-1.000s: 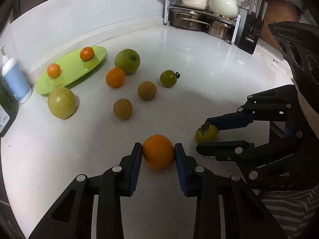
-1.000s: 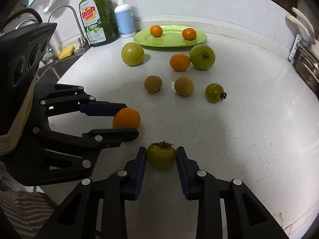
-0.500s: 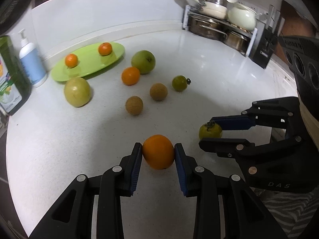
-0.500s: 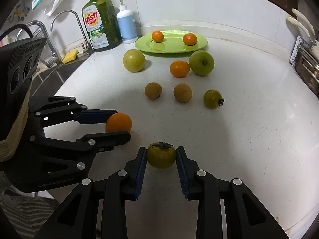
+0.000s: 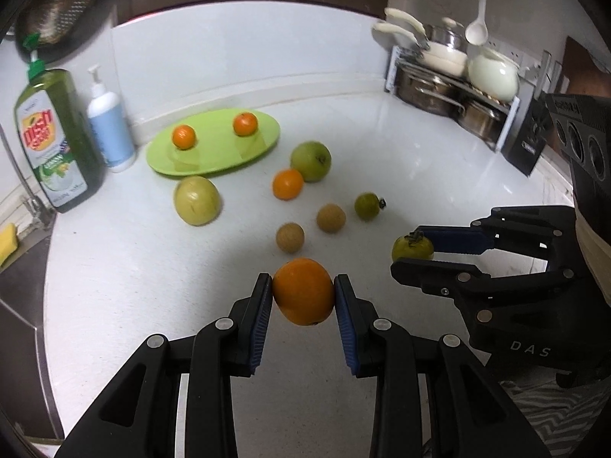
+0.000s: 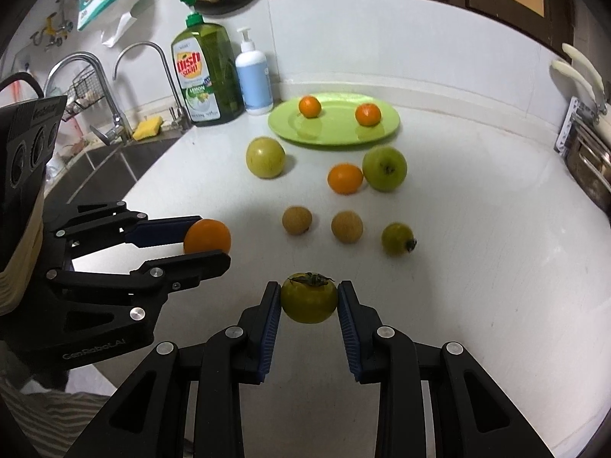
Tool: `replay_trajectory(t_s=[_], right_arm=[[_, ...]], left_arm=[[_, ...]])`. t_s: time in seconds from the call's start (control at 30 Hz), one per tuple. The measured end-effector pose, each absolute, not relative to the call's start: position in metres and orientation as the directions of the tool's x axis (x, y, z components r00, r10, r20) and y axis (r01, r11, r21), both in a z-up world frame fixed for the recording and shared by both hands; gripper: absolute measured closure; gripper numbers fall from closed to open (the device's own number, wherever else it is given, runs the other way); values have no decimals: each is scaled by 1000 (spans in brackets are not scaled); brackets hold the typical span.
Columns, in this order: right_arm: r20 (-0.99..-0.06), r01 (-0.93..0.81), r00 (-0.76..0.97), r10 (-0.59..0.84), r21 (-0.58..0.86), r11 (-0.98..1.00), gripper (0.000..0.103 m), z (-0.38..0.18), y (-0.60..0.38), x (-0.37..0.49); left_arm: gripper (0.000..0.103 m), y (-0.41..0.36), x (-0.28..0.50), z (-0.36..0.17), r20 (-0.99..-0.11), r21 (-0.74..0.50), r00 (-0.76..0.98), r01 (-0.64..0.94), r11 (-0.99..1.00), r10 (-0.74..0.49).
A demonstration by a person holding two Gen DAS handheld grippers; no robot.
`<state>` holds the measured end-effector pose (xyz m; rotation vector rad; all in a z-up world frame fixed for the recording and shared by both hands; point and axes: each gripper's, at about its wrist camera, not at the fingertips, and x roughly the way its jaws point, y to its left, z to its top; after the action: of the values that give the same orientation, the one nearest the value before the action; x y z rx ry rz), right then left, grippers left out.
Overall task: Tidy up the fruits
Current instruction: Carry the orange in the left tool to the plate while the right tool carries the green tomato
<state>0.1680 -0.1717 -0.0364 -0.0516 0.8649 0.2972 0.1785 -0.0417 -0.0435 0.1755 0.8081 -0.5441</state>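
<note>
**Two fruits gripped above the table**

Left gripper (image 5: 303,292): clamped on an orange (image 5: 303,291). Right gripper (image 6: 309,297): clamped on a green persimmon (image 6: 309,297). Both near the table's (image 6: 477,267) front edge. Green plate (image 6: 336,129), back edge: two tangerines.

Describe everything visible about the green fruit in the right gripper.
The green fruit is round, smooth and yellowish green, with a dry dark calyx on top, so it sits stem-up. The right gripper is shut on it: the blue ribbed pads press its two sides. It looks lifted clear of the white counter, with nothing else touching it. In the left wrist view it shows at the tip of the same gripper, beside the left gripper's orange.
</note>
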Motion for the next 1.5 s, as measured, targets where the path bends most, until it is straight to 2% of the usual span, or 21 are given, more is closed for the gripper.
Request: replay_trajectory(t_s=[0.8,1.13,1.5], right_arm=[[-595,-343,745,302,46,938,72,33,-162,204],[-576,-324,770,273,15,946,72,51,-163,239],[-598,-331,749,286,37,943,72,53,-162,287]], left_arm=[[70,-15,198,27,-624,-13,733,334,942,-269],[70,-14,230,46,-590,7,766,320,947,-254],[70,-18,282,53,-589,10,767,322,947,-255]])
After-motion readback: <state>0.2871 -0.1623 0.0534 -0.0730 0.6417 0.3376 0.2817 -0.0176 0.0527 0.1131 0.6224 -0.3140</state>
